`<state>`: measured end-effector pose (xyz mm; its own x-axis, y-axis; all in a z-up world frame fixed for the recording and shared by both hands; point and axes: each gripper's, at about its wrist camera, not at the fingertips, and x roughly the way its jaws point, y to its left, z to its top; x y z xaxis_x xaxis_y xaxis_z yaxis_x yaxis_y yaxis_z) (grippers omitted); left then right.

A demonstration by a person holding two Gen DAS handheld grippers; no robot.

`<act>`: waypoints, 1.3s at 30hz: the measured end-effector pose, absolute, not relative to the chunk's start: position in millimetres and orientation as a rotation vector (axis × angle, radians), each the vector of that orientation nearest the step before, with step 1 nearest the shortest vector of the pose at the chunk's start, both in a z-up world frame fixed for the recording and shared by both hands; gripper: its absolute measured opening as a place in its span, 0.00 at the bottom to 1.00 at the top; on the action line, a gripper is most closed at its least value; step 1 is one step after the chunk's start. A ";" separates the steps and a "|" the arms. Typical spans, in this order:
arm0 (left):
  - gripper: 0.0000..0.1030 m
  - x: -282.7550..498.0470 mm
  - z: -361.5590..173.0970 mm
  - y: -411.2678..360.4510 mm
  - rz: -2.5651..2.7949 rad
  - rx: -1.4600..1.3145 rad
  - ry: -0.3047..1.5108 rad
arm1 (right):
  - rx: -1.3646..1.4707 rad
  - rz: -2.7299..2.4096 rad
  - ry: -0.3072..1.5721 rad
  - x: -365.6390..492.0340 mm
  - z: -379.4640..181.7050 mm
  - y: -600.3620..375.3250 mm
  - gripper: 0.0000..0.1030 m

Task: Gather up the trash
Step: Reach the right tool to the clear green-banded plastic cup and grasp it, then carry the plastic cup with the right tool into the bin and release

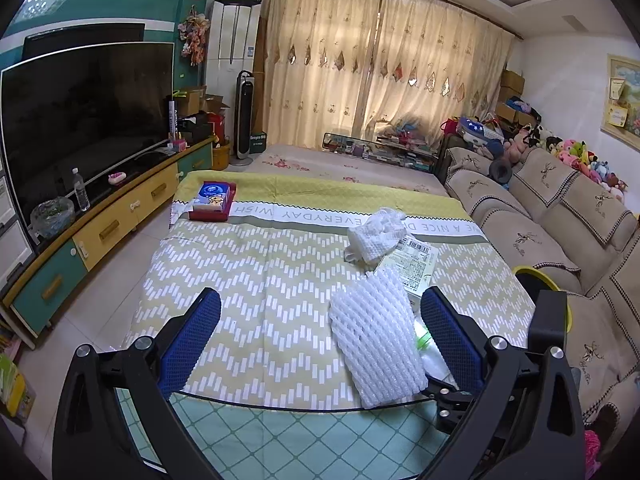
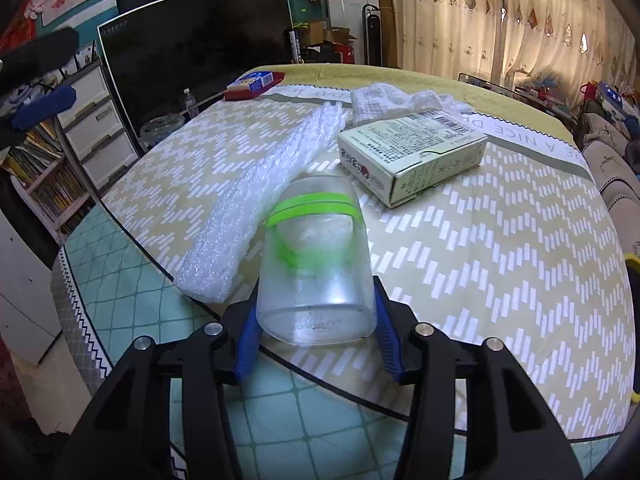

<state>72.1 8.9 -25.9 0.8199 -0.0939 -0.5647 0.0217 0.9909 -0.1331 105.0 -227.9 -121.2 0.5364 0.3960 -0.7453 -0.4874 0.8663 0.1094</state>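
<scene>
Clear plastic cup [image 2: 316, 264] sits clamped in the right gripper [image 2: 316, 336]; foam netting [image 1: 376, 340] lies between the left gripper [image 1: 320, 332]'s wide-open fingers.

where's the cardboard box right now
In the right wrist view the cardboard box lies flat on the table, right of the foam sleeve, just beyond the plastic cup held by the right gripper.

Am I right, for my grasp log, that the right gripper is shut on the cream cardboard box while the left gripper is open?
Not the box. The right wrist view shows the right gripper shut on the clear plastic cup with green bands; the cream cardboard box lies untouched. The left gripper is open.
</scene>
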 end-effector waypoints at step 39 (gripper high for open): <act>0.95 133.4 -70.0 -74.8 -0.130 -0.013 0.749 | 0.182 -0.136 0.793 147.9 -117.9 -541.5 0.46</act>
<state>133.4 -74.8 -70.0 0.7248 -0.1221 -0.6781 0.1130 0.9919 -0.0578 147.9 -541.5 -117.9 0.6941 -0.0527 -0.7180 0.1892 0.9756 0.1114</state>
